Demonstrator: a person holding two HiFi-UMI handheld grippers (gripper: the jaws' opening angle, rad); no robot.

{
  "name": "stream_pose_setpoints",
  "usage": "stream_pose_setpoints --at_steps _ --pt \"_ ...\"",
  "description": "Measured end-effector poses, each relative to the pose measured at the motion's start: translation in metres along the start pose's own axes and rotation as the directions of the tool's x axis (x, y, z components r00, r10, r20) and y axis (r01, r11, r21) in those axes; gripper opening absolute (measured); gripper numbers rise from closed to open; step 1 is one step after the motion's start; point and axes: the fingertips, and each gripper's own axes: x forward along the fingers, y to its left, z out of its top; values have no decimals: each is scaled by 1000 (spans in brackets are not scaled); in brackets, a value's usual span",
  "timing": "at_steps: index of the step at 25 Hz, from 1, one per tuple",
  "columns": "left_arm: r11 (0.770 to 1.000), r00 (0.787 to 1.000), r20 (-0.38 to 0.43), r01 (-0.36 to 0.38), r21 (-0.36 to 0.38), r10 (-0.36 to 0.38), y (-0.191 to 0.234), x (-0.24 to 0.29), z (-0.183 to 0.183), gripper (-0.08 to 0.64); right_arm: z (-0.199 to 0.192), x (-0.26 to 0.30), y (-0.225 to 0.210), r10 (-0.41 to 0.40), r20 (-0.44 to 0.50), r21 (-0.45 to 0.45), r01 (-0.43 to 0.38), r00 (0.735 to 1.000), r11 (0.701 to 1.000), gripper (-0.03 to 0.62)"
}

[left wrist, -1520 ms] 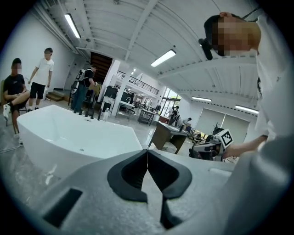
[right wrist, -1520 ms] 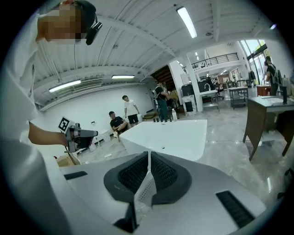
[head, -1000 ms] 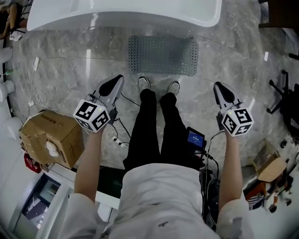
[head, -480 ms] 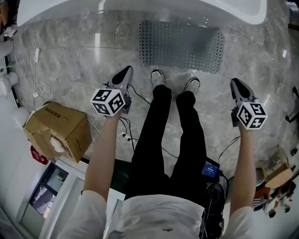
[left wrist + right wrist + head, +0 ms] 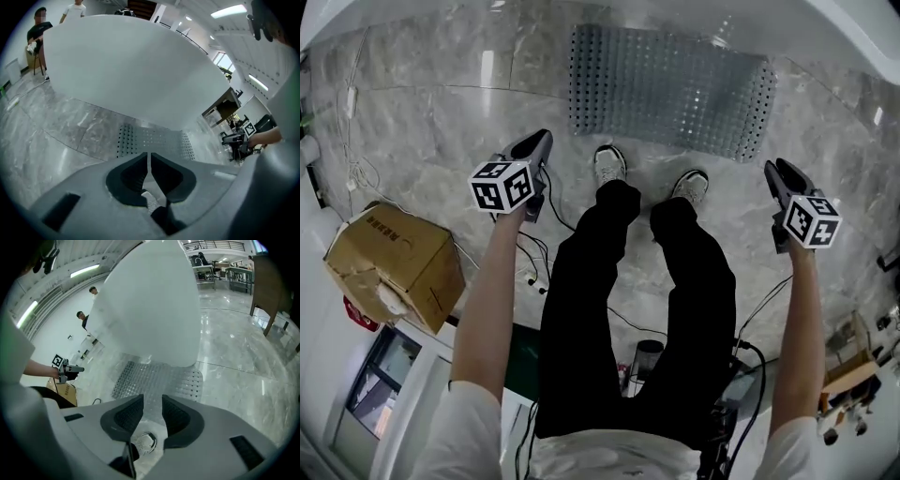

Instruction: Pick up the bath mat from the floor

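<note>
Seemingly untouched, the bath mat [image 5: 670,89] lies ahead of left tongs [image 5: 536,142], pressed together, and right tongs [image 5: 774,171], just spreading, empty.

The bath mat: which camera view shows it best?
The head view. It looks down on the bath mat, so nearly the whole mat shows, lying flat, with its rows of holes. The left gripper view shows only a narrow strip of it. The right gripper view shows more, but the near edge is cut off.

One bath mat [image 5: 670,89], two grippers [image 5: 539,142] [image 5: 778,171], one box [image 5: 389,267]
</note>
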Motion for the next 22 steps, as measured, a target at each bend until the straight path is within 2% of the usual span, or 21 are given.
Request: stream_pose_setpoints --at_steps 3,5,7,9,12,18,22 --pt "1000 999 -33 -17 2 17 26 33 -17 31 -13 32 -34 -52 -14 9 52 999 999 104" --pt "1000 998 -55 -21 1 21 40 53 -29 75 -20 51 -54 -83 -22 11 83 996 996 110" --pt "1000 997 -74 -22 8 22 50 71 -38 78 -28 69 -71 -107 -34 7 108 994 994 117" --pt "1000 997 -75 -17 7 17 60 88 -45 85 -37 87 -90 -127 -38 30 128 991 991 123" --pt "1000 997 -72 -22 6 23 79 122 -51 131 -49 115 -126 -180 -50 68 183 982 981 127" --pt "997 994 -76 -75 15 76 107 177 -68 150 -75 163 -166 -256 -100 -11 256 962 967 164" --pt "995 992 -76 -101 29 102 126 208 -71 204 -83 190 -187 -281 -103 11 284 954 959 183"
